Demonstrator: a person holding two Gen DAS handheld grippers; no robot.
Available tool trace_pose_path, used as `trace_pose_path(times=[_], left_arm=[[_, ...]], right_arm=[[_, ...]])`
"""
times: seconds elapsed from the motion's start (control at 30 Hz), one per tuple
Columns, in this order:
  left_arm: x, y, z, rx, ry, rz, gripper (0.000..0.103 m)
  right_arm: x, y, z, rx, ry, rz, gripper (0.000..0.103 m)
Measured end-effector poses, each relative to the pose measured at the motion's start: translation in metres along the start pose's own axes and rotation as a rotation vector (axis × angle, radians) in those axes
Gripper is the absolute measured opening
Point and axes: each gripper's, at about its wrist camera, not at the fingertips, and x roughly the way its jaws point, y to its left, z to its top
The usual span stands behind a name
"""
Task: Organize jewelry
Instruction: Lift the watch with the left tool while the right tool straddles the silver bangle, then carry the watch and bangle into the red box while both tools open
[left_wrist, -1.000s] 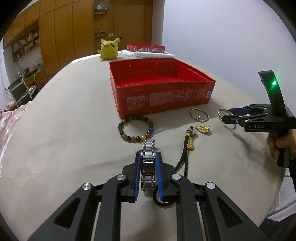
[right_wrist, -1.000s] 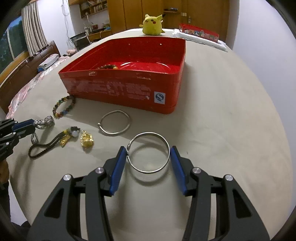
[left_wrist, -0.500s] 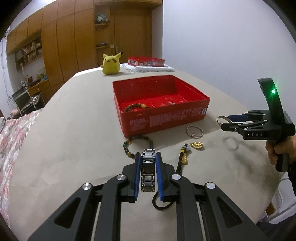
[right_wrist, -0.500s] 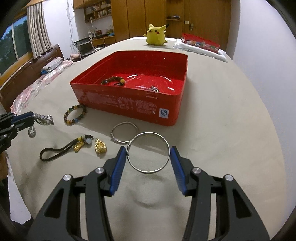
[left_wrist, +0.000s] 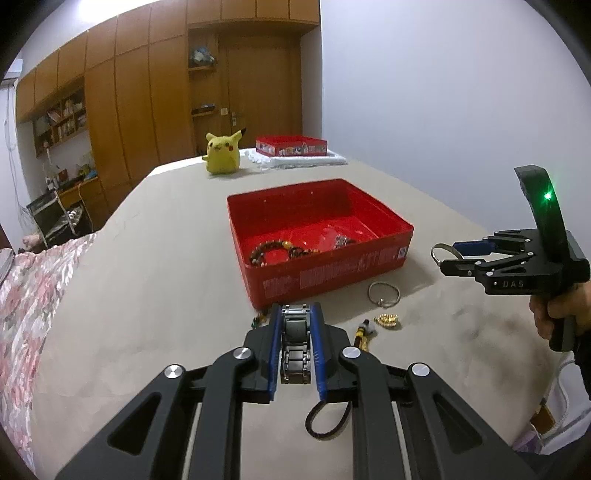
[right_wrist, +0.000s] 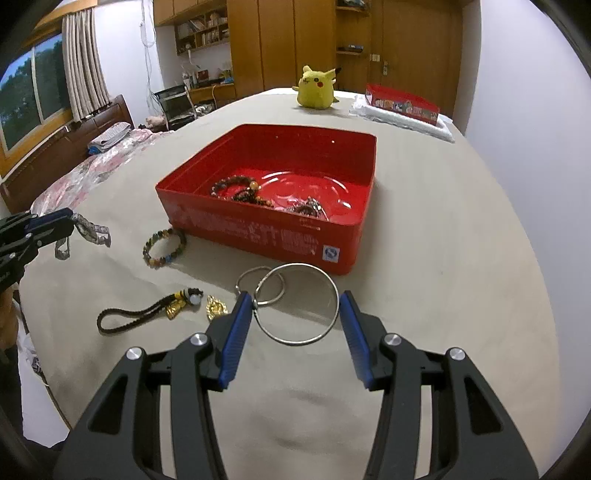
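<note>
Metal watch band (left_wrist: 294, 339) gripped in left tool (left_wrist: 295, 325), bangle (right_wrist: 297, 303) clamped in right tool (right_wrist: 295, 314); both higher than before

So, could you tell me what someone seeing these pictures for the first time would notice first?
Most likely the bright red tin in the middle of the table, open, with beaded bracelets inside. Next, each gripper holds jewelry in the air: the left gripper is shut on a metal watch band, and the right gripper grips a large silver bangle. Farther back, a yellow plush toy sits at the table's far edge.
</note>
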Motion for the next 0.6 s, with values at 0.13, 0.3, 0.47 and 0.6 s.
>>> trace_pose_path(times=[0.13, 0.3, 0.47, 0.6], left_arm=[[-0.001, -0.002, 0.006, 0.005, -0.012, 0.002, 0.015], [-0.002, -0.001, 0.015, 0.012, -0.033, 0.004, 0.015], [0.0, -0.001, 0.024, 0.023, -0.04, 0.0, 0.015], [0.005, 0.001, 0.033, 0.036, -0.044, 0.0, 0.015]], right_arm=[[-0.003, 0.0, 0.007, -0.008, -0.011, 0.002, 0.048], [-0.003, 0.001, 0.015, -0.02, -0.014, 0.005, 0.048], [-0.002, 0.003, 0.023, -0.04, -0.016, 0.009, 0.048], [0.0, 0.004, 0.032, -0.054, -0.02, 0.009, 0.048]])
